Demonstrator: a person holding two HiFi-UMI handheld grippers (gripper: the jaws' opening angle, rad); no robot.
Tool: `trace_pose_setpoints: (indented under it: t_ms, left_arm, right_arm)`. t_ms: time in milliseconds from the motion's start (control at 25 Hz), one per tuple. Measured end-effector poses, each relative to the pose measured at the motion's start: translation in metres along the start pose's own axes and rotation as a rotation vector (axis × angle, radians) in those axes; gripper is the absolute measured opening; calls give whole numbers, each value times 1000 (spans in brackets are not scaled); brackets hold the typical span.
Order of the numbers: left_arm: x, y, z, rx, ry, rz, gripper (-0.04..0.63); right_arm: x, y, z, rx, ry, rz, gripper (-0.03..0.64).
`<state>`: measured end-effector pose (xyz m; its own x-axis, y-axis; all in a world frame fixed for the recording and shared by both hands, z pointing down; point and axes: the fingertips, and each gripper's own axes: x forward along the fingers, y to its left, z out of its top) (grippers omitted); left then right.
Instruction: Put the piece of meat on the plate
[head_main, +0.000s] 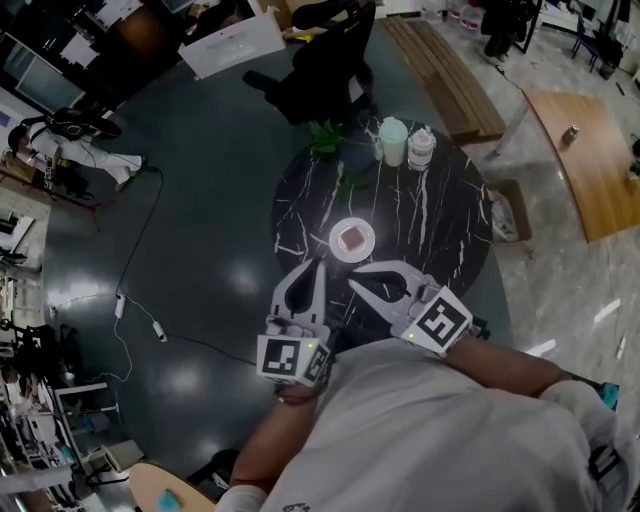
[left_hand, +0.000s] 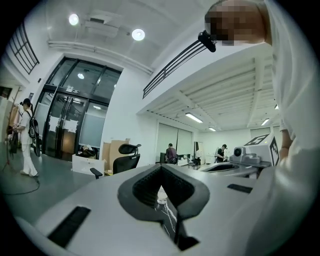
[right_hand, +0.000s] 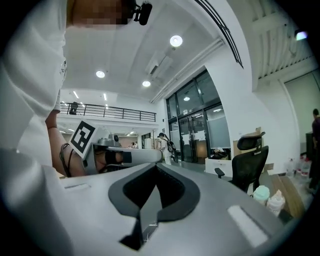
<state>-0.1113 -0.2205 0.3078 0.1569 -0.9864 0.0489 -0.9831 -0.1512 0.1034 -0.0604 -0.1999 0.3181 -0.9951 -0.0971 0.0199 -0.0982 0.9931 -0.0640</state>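
In the head view a reddish-brown piece of meat (head_main: 352, 238) lies on a small white plate (head_main: 338, 250) near the front of the round black marble table (head_main: 440, 230). Both grippers are held high, close to the camera and well above the table. My left gripper (head_main: 318, 266) is shut and holds nothing. My right gripper (head_main: 352, 277) is also shut and empty. In the left gripper view the left gripper (left_hand: 161, 169) points level across the room, its jaws together. The right gripper (right_hand: 156, 166) shows the same in its own view. Neither touches the plate.
Two pale lidded cups (head_main: 393, 140) (head_main: 421, 147) and a green plant (head_main: 330, 140) stand at the table's far edge. Behind them are a black office chair (head_main: 320, 60) and a wooden bench (head_main: 445, 75). A wooden table (head_main: 590, 160) is at right. A cable (head_main: 140, 300) runs over the dark floor.
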Motion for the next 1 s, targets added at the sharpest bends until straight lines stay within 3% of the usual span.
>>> trace_pose_setpoints:
  t_ms: [120,280,520,720,1000]
  left_arm:
    - [-12,-7,9,31,3,-11,6]
    - [-36,-4,9,14,-20,-40,6]
    - [-94,-9,1,-9,-15,-94,7]
    - [-156,3,-1,-6,-15,-84,6]
    - [-219,-2,-14,-2,9,-149,7]
  right_arm:
    - [-2,10,6,10,-16,-24,2]
    - [6,35,6,18,-10,-46,2]
    - [17,99,17,29,-33,-94,2]
    - [30,154,6,96,-44,-138,2]
    - [33,222,-10,102,-28,-187,2]
